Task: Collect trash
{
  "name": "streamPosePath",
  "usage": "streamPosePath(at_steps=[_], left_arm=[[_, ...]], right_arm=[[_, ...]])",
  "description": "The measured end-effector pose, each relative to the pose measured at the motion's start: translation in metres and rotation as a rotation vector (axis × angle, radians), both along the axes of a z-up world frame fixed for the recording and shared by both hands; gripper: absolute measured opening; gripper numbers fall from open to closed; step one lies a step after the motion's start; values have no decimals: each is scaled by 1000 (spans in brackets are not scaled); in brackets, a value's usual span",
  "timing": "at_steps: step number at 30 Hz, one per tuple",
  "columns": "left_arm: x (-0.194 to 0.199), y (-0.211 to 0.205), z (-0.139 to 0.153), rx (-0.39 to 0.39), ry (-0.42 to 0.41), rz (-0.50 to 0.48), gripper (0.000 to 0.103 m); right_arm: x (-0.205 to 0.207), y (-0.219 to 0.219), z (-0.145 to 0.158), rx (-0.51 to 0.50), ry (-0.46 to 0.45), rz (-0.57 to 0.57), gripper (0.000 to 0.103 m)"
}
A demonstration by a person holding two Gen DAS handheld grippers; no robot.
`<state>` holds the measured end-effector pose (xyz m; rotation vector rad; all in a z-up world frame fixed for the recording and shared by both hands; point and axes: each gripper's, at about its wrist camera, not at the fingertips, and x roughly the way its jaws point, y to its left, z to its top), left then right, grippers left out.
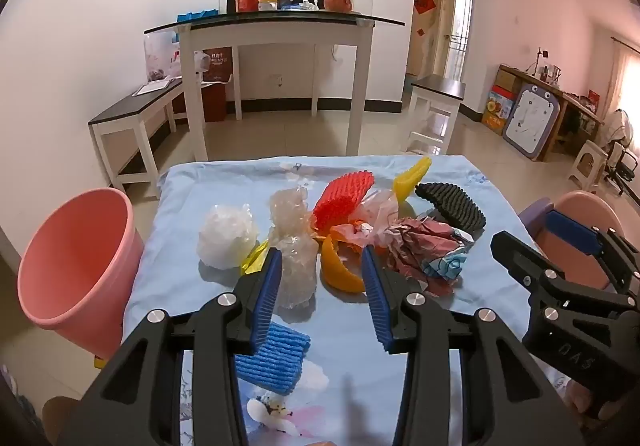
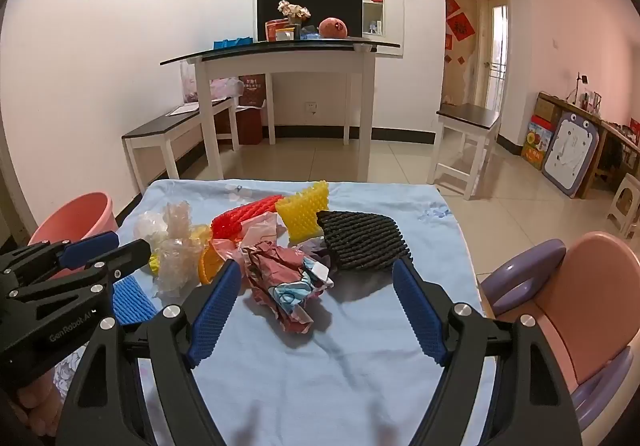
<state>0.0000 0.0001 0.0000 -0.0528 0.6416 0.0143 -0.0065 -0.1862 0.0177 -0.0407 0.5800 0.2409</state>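
Left wrist view: the left gripper [image 1: 320,266] is hovering with jaws released over trash [image 1: 296,274] lying mid-worktop [image 1: 400,366], pink bin [image 1: 76,266] sitting left.

Right wrist view: the right gripper [image 2: 318,280] is gaping wide, grasping nothing, above crumpled paper [image 2: 288,282].

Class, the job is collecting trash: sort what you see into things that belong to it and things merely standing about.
Belongs:
pink bin
crumpled paper
clear plastic wrap
black foam net
blue foam net

Standing about:
glass-topped table
bench
child's chair
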Motion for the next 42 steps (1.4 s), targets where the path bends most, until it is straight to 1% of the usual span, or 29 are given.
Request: streamPosePath(at_steps=[9, 10, 13, 14, 25, 42], left_arm=[[-2, 0, 1, -1, 3, 4, 42], [-2, -1, -7, -1, 4, 4, 42], [-5, -2, -9, 1, 2, 4, 42], [1, 0, -7, -3, 12, 4, 42], [2, 0, -5, -1, 21, 6, 42], [3, 1, -9, -2, 25, 5, 42]], right_arm=[[1, 1, -1, 8, -9, 0, 77], [1, 2, -1, 8, -10, 0, 77], [1, -4, 3, 11, -10, -1, 77], [1, -4, 3, 10, -10, -1, 77], [0, -5, 0, 18, -10, -3, 77], [0, -4, 1, 18, -12, -1, 77]])
